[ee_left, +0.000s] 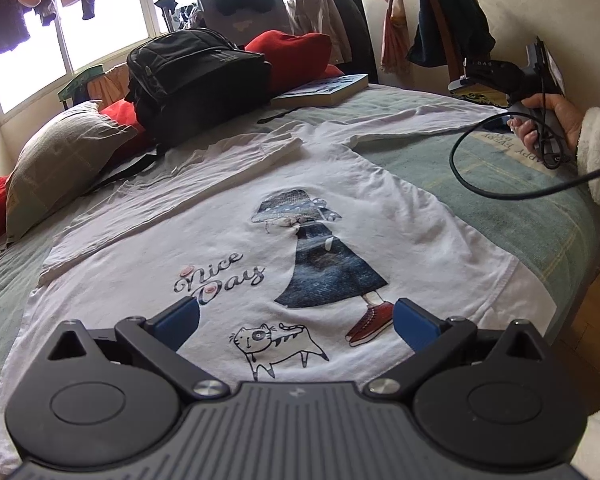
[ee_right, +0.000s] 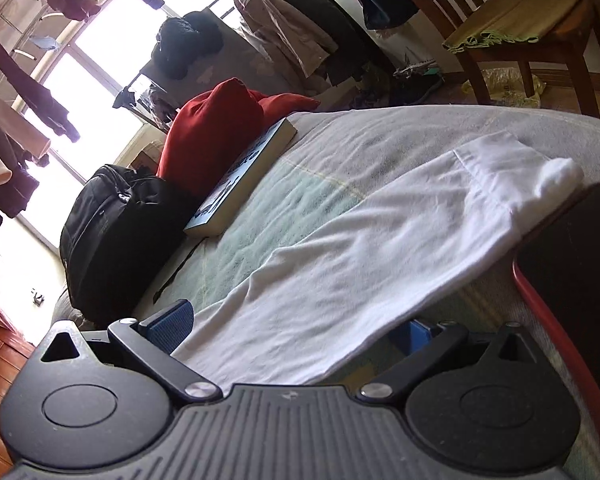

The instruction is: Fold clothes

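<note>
A white printed shirt (ee_left: 284,216) lies face up on a bed (ee_left: 500,168). Its left sleeve (ee_left: 172,196) is folded across the body; the right sleeve (ee_right: 380,240) is still stretched out. The left gripper (ee_left: 296,322) hovers over the near hem, jaws wide apart. The right gripper (ee_right: 300,328) straddles that sleeve, jaws apart, not clamped.

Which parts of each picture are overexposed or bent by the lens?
Left wrist view: the windows are blown out white, the hanging clothes dark against them; the bed curves. Right wrist view: the window glares white; the scene is tilted, the white sleeve sharp.
</note>
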The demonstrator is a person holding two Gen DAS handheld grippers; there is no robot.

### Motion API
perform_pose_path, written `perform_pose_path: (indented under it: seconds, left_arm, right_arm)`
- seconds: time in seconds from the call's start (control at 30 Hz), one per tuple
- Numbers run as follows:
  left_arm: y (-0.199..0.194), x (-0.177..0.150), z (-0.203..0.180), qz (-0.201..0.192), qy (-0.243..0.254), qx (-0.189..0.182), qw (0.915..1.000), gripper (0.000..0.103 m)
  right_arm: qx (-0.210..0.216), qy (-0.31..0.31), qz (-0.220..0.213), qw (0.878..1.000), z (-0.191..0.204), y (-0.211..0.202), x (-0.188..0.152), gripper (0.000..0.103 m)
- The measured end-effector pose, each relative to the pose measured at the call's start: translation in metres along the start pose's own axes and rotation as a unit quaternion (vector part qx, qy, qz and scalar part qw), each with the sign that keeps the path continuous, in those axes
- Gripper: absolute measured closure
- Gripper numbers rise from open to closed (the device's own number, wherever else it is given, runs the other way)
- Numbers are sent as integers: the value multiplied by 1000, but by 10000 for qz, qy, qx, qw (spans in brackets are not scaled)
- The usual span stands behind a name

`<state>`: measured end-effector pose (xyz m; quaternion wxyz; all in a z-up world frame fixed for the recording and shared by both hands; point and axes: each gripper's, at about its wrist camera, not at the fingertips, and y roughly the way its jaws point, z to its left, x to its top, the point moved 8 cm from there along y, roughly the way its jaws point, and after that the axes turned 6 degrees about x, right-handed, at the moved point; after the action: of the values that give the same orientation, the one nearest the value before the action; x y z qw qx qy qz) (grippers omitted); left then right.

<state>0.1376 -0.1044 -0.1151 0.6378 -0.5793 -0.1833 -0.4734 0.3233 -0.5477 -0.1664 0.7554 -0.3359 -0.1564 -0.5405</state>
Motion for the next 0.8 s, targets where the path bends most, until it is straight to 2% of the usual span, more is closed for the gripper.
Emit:
perform_pose_path:
  seconds: [0.37,0.57,0.73,0.8]
  left_arm:
    - [7,0,7,76,-56,24,10000,1]
    - [9,4,17,88,-181,-5,9998,1]
    - [13,11,27,91,-243,-44,9997,1]
    - [15,14,32,91,-273,-70,9996,1]
  right_arm:
    - [-148,-313,-232,9991,-8,22,20,0]
    - [-94,-211,-466,9986,-9,20,26,0]
    - [65,159,-700,9974,-10,12,34,0]
    - [88,42,-669,9977,-3,11,34,0]
